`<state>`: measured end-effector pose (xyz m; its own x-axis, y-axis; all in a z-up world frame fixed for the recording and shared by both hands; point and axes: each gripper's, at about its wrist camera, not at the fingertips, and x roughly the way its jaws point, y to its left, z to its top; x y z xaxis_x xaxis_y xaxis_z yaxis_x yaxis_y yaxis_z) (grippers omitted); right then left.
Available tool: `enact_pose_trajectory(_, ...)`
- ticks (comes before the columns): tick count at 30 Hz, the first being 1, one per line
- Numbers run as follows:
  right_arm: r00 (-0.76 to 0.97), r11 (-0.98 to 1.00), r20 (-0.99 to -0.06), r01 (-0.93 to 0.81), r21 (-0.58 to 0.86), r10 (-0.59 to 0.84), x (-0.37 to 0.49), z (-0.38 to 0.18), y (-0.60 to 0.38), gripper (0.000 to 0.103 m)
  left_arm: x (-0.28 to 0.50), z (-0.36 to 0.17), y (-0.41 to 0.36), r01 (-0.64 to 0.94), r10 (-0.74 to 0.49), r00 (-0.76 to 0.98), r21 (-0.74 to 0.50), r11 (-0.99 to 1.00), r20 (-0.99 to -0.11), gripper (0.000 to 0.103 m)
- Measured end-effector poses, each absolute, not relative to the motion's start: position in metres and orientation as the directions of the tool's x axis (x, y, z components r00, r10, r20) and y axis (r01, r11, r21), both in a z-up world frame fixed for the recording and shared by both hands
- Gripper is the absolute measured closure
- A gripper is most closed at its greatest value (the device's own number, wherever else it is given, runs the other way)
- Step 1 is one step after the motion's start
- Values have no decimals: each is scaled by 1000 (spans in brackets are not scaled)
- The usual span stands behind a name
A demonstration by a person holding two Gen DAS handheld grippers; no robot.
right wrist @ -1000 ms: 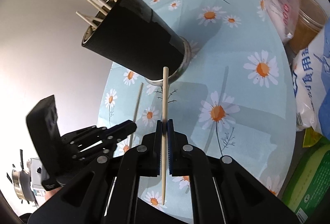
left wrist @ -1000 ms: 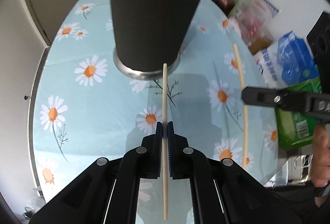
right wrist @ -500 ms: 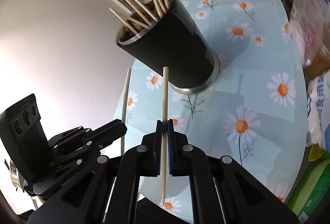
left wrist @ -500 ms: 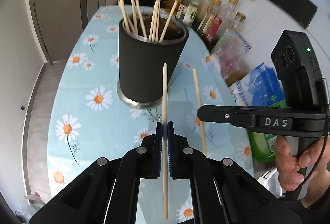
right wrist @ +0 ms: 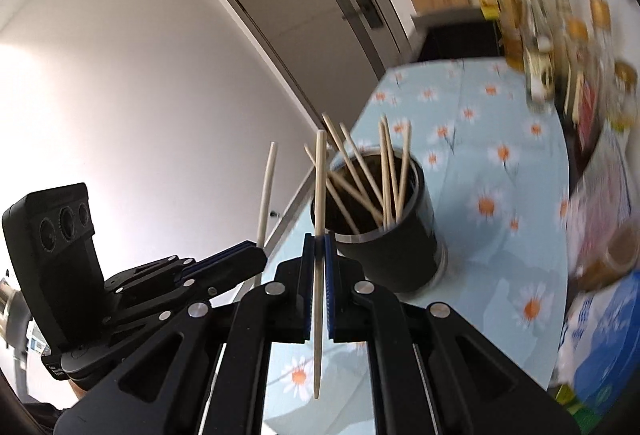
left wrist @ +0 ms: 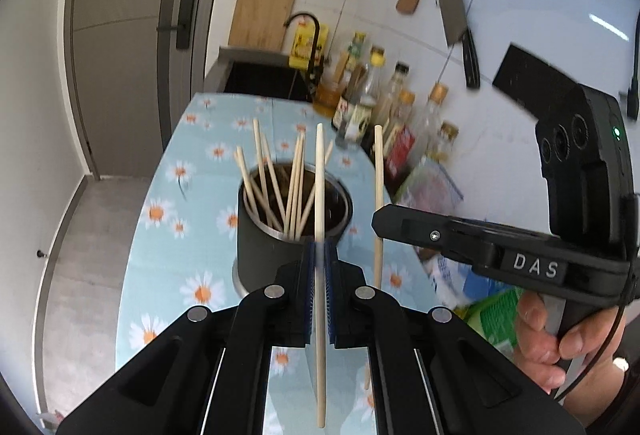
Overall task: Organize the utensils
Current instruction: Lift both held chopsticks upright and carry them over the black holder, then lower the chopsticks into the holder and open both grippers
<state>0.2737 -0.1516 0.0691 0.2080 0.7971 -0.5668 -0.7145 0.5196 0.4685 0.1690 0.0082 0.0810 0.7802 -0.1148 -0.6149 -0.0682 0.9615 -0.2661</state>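
A black cylindrical holder (left wrist: 264,255) with several wooden chopsticks stands on the daisy tablecloth (left wrist: 176,243). My left gripper (left wrist: 319,249) is shut on a pale chopstick (left wrist: 319,175), whose tip reaches over the holder's rim. In the right wrist view my right gripper (right wrist: 319,241) is shut on another chopstick (right wrist: 319,175), just left of the holder (right wrist: 404,247). Each view also shows the other gripper beside it: the right gripper (left wrist: 378,223) with its chopstick (left wrist: 378,175), and the left gripper (right wrist: 258,255) with its chopstick (right wrist: 267,191).
Bottles (left wrist: 384,103) and food bags (left wrist: 496,315) crowd the table's right side. A sink with a black faucet (left wrist: 304,23) lies beyond the table. A cleaver (left wrist: 456,19) and a wooden spatula hang on the wall. The table's left edge drops to the floor (left wrist: 80,235).
Both grippers have risen with their chopsticks and tipped more level. The holder, seen from its side before, now shows its open mouth under the chopstick tips.
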Motion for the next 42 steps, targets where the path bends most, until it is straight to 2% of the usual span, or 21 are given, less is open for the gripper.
enact_pose_trajectory(2, 260, 532, -545, -729, 430, 797, 276, 80, -150, 97, 174, 87, 12, -77, -98, 804, -267, 961, -587, 99)
enact_pose_trajectory(15, 363, 509, -383, -753, 416, 850, 308, 130, -144, 97, 208, 120, 31, -64, -52, 922, -284, 957, -384, 99)
enact_pose_trajectory(22, 399, 496, -306, -772, 398, 865, 317, 138, -143, 97, 221, 120, 39, -67, -22, 957, -298, 952, -288, 99)
enact_pose_trajectory(29, 449, 528, -287, -775, 347, 847, 323, 124, -137, 97, 230, 109, 43, -52, -18, 976, -309, 950, -218, 99)
enact_pose_trajectory(42, 397, 524, -364, -759, 386, 843, 343, 77, -125, 97, 244, 67, 40, -45, -38, 963, -297, 954, -266, 99)
